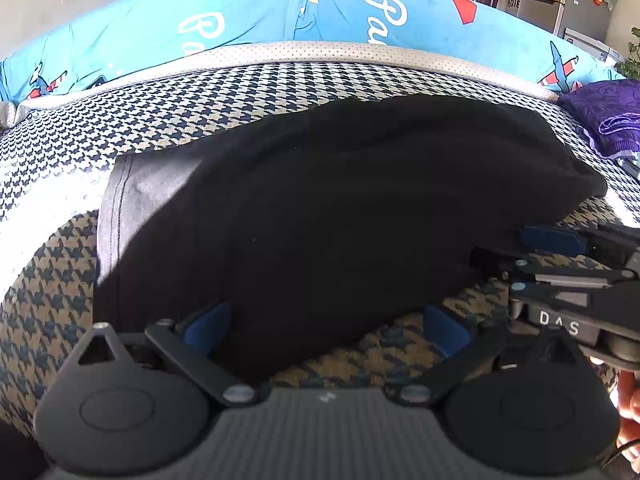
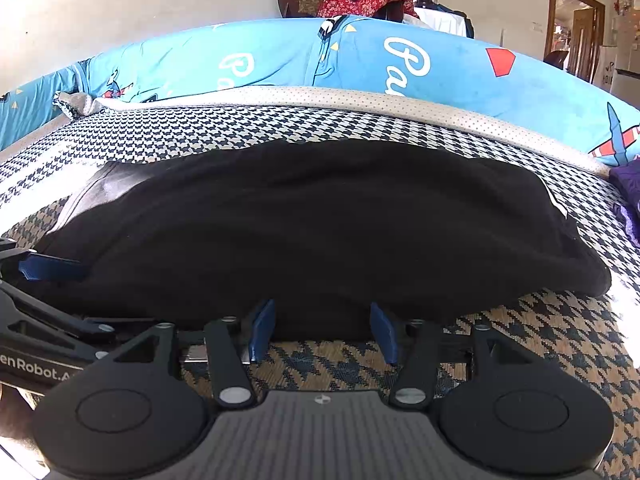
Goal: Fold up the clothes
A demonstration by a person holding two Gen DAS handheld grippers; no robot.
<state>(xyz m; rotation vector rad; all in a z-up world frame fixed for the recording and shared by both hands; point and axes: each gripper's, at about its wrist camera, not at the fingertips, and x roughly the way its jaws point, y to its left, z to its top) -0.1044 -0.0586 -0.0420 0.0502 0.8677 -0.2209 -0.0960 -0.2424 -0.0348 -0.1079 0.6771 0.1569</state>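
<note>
- Black folded fabric garment [image 2: 312, 232]: lies flat on the houndstooth-patterned woven cover [image 2: 304, 364], directly ahead of both grippers; its near edge runs across the front of both sets of fingers.
- Garment's sunlit grey hemmed end [image 1: 116, 208]: ahead-left of the left gripper; a stitched seam is visible along it.
- Garment's rounded bulky end [image 2: 576, 268]: ahead-right of the right gripper, stopping short of the cover's right side.
- Open room: bare houndstooth cover shows beyond the garment's far edge, to the left of the left gripper, and to the right of the right gripper.
- Pale dotted border strip [image 2: 320, 98]: beyond the garment, edging the cover.
- Long blue printed cushion with white lettering [image 2: 440, 64]: far boundary, behind the border strip.
- Purple crumpled cloth [image 1: 608, 116]: far ahead-right of the left gripper, well apart from the black garment.
- Left gripper [image 1: 326, 326]: blue-padded fingers spread wide; the garment's near edge lies between them, nothing clamped.
- Right gripper [image 2: 324, 330]: blue-padded fingers apart, tips at the garment's near edge; contact cannot be told, nothing clamped.
- The two grippers sit close together, each visible at the edge of the other's view.
- Person's fingers [image 1: 630, 400]: partly seen right of the left gripper.
</note>
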